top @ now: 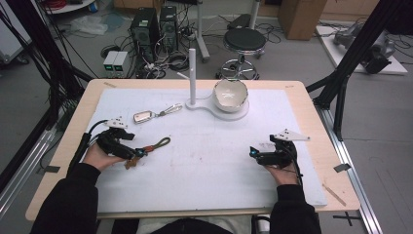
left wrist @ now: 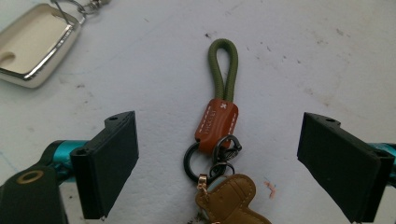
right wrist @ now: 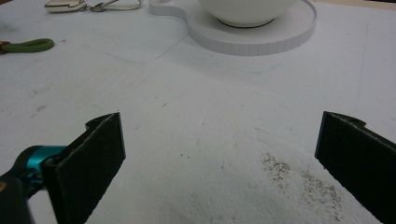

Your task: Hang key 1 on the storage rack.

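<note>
Two tongs are in my hands, both low over the white mat (top: 209, 161) that covers the tabletop (top: 311, 112). I take the white bowl (top: 230, 93) as my landmark; it sits on a round white stand (top: 229, 113) at the far middle of the mat, with a white post (top: 192, 75) rising just to its left.

My left tongs (top: 141, 152) are well to the near left of the bowl. In the left gripper view their jaws stand spread wide, touching nothing, and a keychain (left wrist: 219, 135) lies flat on the mat between them: an olive cord loop (left wrist: 223, 67) pointing away from me, a brown leather tab (left wrist: 216, 125) below it, then dark metal rings (left wrist: 210, 158) and a tan leather charm (left wrist: 229, 200) nearest the jaws' base.

A silver key fob (top: 143, 116) with its clip lies left of the bowl, farther from me than the keychain.

My right tongs (top: 253, 152) are near and slightly right of the bowl, jaws also spread apart over bare mat, holding nothing. In the right gripper view the bowl stands straight ahead.
</note>
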`<state>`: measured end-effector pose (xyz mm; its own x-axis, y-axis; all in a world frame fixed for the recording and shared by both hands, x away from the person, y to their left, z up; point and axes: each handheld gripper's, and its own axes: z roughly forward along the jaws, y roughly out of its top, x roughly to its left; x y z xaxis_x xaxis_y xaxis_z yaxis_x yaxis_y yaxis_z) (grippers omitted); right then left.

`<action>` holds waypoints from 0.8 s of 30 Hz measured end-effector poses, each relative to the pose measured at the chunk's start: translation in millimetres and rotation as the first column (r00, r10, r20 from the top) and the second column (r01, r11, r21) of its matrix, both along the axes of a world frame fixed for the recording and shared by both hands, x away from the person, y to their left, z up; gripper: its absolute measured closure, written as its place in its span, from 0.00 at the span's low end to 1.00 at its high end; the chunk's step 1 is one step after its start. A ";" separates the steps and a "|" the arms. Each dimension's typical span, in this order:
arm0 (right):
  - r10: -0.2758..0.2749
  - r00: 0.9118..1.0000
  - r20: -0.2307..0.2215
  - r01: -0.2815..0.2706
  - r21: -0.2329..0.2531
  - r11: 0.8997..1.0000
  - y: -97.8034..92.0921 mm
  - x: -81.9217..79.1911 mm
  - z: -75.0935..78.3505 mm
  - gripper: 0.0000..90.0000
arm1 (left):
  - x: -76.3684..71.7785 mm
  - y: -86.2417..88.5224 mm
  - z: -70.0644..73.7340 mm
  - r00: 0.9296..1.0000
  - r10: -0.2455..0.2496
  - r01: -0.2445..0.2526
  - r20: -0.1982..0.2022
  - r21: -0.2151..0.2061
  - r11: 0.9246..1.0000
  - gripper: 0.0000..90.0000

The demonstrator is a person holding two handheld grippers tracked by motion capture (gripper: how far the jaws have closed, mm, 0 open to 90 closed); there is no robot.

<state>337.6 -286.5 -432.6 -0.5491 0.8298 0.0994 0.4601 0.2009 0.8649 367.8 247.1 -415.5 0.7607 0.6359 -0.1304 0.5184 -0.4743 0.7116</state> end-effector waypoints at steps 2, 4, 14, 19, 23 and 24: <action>0.003 1.000 0.002 -0.003 -0.003 1.000 0.2 0.1 -0.2 0.01 | 1.4 -2.7 -3.1 1.000 -0.010 0.010 -0.010 0.018 1.000 0.15; 0.004 1.000 0.006 -0.004 -0.004 1.000 0.6 0.2 -0.1 0.01 | 3.2 -5.0 -6.7 1.000 -0.009 0.010 -0.013 0.032 0.999 0.17; 0.003 1.000 0.005 -0.003 -0.009 1.000 1.5 0.7 -0.6 0.01 | 7.5 -9.9 -12.6 0.999 -0.025 0.027 -0.028 0.054 0.998 0.26; 0.002 1.000 0.007 -0.002 -0.010 1.000 1.5 0.8 -0.7 0.01 | 7.7 -13.3 -16.6 1.000 -0.019 0.020 -0.009 0.101 0.995 0.35; 0.008 1.000 0.010 -0.008 -0.012 1.000 1.5 1.3 -0.8 0.01 | 7.4 -16.6 -18.9 1.000 -0.024 0.024 -0.005 0.113 0.993 0.47; 0.006 1.000 0.008 -0.006 -0.010 1.000 1.5 1.2 -0.9 0.01 | 7.2 -16.9 -19.0 1.000 -0.023 0.023 0.000 0.115 0.993 0.49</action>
<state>338.8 -285.0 -433.6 -0.5546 0.8275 0.0869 0.4523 0.2122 0.8663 375.1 230.2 -434.5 0.7754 0.6289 -0.0567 0.5055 -0.5645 0.6525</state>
